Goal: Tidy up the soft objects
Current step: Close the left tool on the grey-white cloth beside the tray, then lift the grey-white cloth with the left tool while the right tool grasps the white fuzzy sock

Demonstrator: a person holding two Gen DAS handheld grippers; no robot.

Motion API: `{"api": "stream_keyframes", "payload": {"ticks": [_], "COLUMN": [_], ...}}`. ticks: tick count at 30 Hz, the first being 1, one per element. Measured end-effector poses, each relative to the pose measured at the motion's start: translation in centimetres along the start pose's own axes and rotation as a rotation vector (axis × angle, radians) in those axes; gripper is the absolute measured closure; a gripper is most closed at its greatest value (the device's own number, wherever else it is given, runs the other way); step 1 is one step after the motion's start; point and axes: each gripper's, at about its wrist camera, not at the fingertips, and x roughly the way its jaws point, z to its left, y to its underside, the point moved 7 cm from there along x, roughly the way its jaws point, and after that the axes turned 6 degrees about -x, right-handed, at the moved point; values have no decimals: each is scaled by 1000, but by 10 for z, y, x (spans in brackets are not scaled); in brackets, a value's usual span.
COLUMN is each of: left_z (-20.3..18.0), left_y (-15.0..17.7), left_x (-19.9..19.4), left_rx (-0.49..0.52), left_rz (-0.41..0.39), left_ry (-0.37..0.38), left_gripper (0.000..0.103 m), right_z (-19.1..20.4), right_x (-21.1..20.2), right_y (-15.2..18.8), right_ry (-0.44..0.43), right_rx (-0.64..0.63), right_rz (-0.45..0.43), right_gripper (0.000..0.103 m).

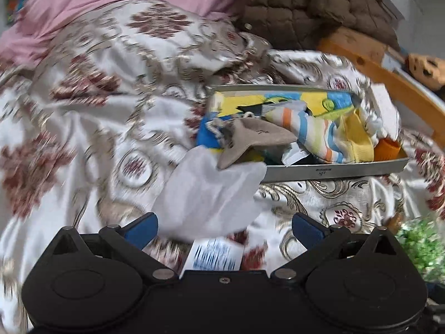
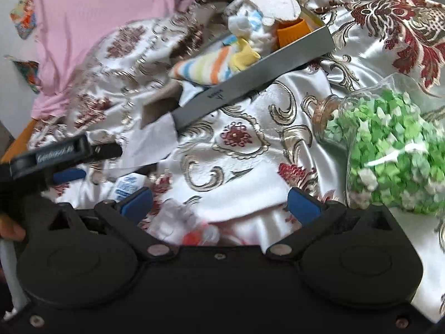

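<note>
**Mostly boxed, stragglers left**

Box point(image 1: 333, 168) on the quilt point(image 1: 83, 128) holds most socks point(image 1: 314, 136). White cloth point(image 1: 208, 194) drapes over its corner, half out. Left gripper point(image 1: 224, 226) and right gripper point(image 2: 219, 201) both spread, empty. Jar point(image 2: 389, 144) lies beside, untouched.

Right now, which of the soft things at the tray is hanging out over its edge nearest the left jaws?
The white cloth. It spills over the grey tray, unlike the striped sock inside.
</note>
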Motion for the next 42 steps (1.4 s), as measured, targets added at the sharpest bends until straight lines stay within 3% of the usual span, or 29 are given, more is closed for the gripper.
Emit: {"api": "stream_keyframes", "payload": {"ticks": [7,13,18,20,24,28,32,35,38,42], "left_z": [-15,-11,-4,-3,-2,-5,-13,-22,-33,-45], "left_y": [-14,-11,-8,-8,-6,-8,-7,-5,-1,2], "left_x": [48,73,80,81,83,81,73,63,52,39], "left_rx": [127,135,93,90,93,84,105,132,165,192], "left_rz": [87,184,230,234,245,239,239,243,249,259], "left_ry": [-74,-104,-98,-103,-101,-93,-63,-37,-7,17], "left_gripper": [2,17,32,44,63,89,96,99,101,102], "right_z": [8,16,17,19,18,16,14,15,15,13], "right_x": [31,50,60,65,68,73,75,75,72,65], "right_y": [-17,-29,-32,-33,-32,-30,-26,-23,-21,-26], "right_ry": [48,89,105,107,87,52,24,-1,-32,-67], "right_rx": [-65,-120,-168,-178,-184,-169,-167,-164,-151,-135], "right_rz": [68,136,205,231,277,309,331,334,335,316], "right_gripper": [1,5,24,35,39,56,76,86,93,96]}}
